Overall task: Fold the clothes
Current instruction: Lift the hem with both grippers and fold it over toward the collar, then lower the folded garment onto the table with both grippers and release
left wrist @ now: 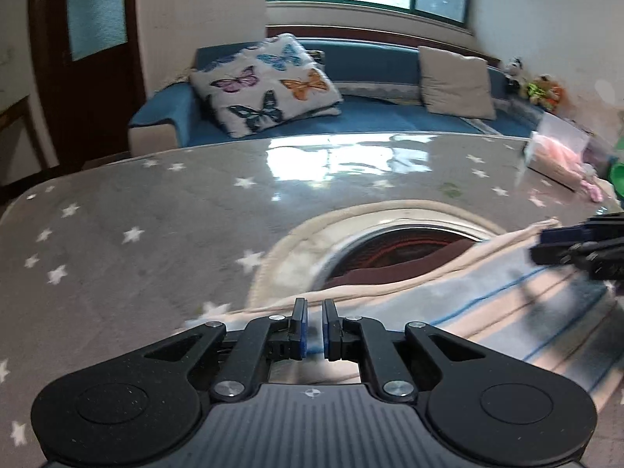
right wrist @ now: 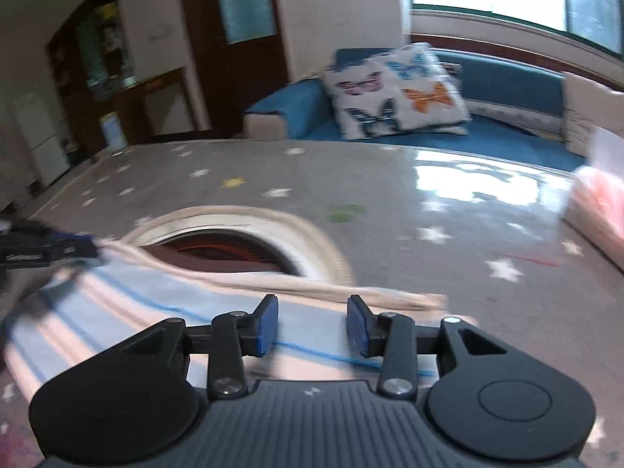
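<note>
A garment (left wrist: pixel 507 292) with pink, grey and blue stripes and a cream edge lies on the grey star-patterned table (left wrist: pixel 117 210). Its cream-rimmed opening (left wrist: pixel 401 249) shows dark red fabric inside. My left gripper (left wrist: pixel 314 304) sits at the garment's near cream edge, jaws almost together, with pale cloth in the narrow gap. In the right wrist view the left gripper (right wrist: pixel 84 247) touches the garment's (right wrist: pixel 117 300) left corner. My right gripper (right wrist: pixel 312 302) hangs over the striped cloth, jaws apart, its pads pressing nothing. The right gripper (left wrist: pixel 546 243) shows at the garment's right edge.
A clear bag with pink contents (left wrist: pixel 557 156) lies at the table's far right, beside something green (left wrist: pixel 618 175). Beyond the table stands a blue sofa (left wrist: pixel 370 117) with a butterfly pillow (left wrist: pixel 265 82) and a beige cushion (left wrist: pixel 456 82). A dark door (right wrist: pixel 234 39) is at the back left.
</note>
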